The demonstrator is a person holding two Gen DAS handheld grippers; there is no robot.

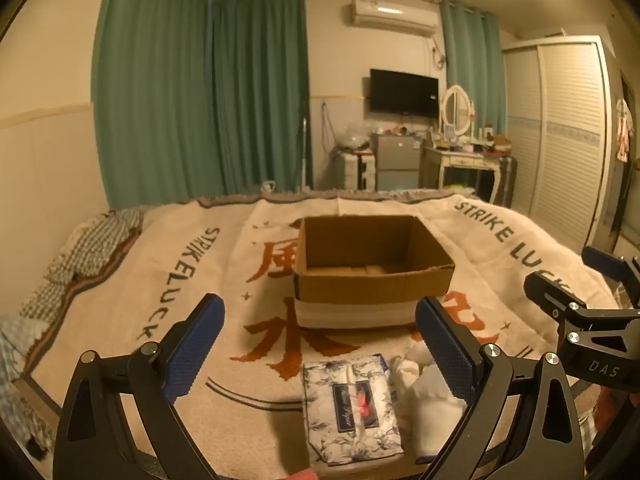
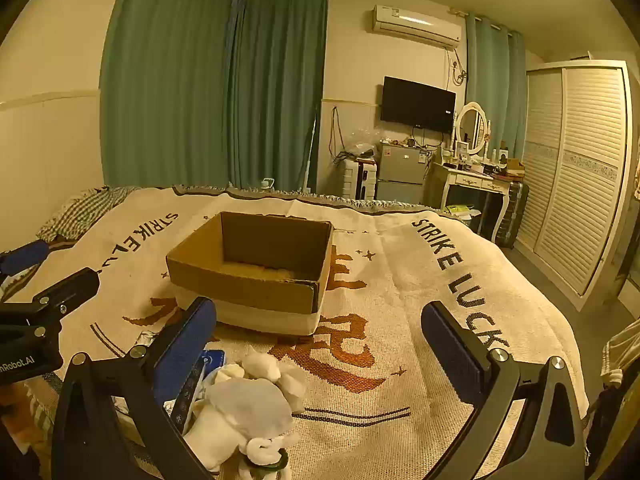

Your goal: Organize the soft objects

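An open, empty cardboard box (image 1: 372,276) stands in the middle of the bed; it also shows in the right wrist view (image 2: 256,276). A floral tissue pack (image 1: 352,408) lies on the blanket in front of it, between my left gripper's fingers. A white plush toy (image 1: 428,392) lies just right of the pack; it also shows in the right wrist view (image 2: 244,404), low by the left finger. My left gripper (image 1: 320,344) is open and empty above the pack. My right gripper (image 2: 320,348) is open and empty, right of the toy.
A cream blanket (image 2: 400,280) with orange characters and "STRIKE LUCK" lettering covers the bed. Checked bedding (image 1: 80,248) lies at the left edge. Green curtains, a TV, a small fridge, a dressing table and a white wardrobe (image 2: 580,168) stand beyond the bed.
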